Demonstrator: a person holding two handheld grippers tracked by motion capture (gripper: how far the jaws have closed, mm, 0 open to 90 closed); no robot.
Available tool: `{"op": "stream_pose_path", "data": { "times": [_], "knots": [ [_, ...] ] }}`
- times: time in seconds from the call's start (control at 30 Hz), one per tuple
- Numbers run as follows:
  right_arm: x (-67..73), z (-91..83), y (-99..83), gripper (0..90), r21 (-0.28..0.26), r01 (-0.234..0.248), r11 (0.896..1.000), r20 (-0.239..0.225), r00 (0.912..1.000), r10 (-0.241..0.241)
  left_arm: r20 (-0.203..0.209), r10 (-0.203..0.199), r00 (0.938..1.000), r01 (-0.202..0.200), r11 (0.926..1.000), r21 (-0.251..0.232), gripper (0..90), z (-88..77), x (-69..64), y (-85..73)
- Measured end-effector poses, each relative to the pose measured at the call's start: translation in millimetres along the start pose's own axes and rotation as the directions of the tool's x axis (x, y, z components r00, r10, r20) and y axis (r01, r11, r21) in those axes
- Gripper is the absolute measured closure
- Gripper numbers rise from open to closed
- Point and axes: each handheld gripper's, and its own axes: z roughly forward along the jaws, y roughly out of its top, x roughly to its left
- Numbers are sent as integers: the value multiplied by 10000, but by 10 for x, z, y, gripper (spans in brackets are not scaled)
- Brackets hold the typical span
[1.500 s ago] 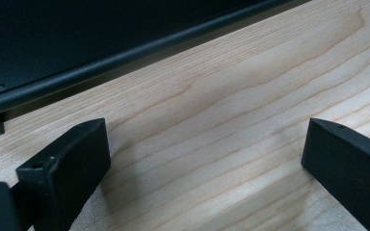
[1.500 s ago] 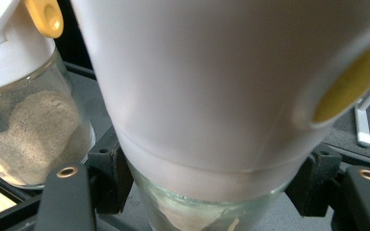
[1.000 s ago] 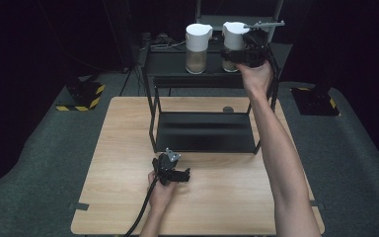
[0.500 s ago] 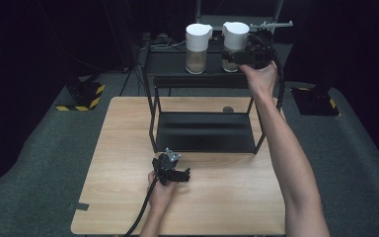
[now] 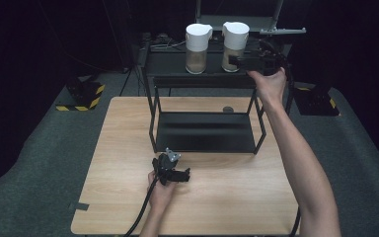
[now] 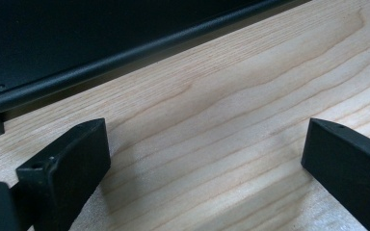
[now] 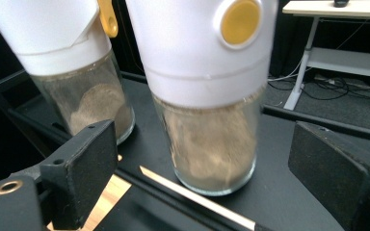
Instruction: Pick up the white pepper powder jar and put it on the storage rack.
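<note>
My right tool [image 5: 240, 60] has just spread off the right jar [image 5: 235, 39] on the shelf's [image 5: 168, 63] top; my left tool [image 5: 183, 175] rests spread by the counter's [image 5: 237, 197] near edge, so next I draw back.

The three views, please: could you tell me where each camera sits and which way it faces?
High view: above the person's side, looking forward and down on the table and black rack; both forearms enter from below.
Left gripper view: on the left gripper, facing the tabletop by the rack's base, open jaws framing bare wood.
Right gripper view: on the right gripper, jaws just opened, facing two jars.
Shared: the high and right gripper views both show the jars on the rack.
</note>
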Motion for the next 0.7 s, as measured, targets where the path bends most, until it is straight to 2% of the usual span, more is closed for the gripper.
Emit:
{"op": "stream_pose_path", "data": {
  "times": [0.3, 0.7],
  "knots": [
    [-84, -116, -129, 96, 29, -29, 10000, -267, 9996, 29, 2, -14, 10000, 14, 10000, -12, 30, 1, -1, -2],
    [-70, -194, -207, 102, 89, 174, 9998, -274, 9995, -171, -6, -19, 10000, 19, 10000, -15, 30, 1, -2, -3]
  ]
}}
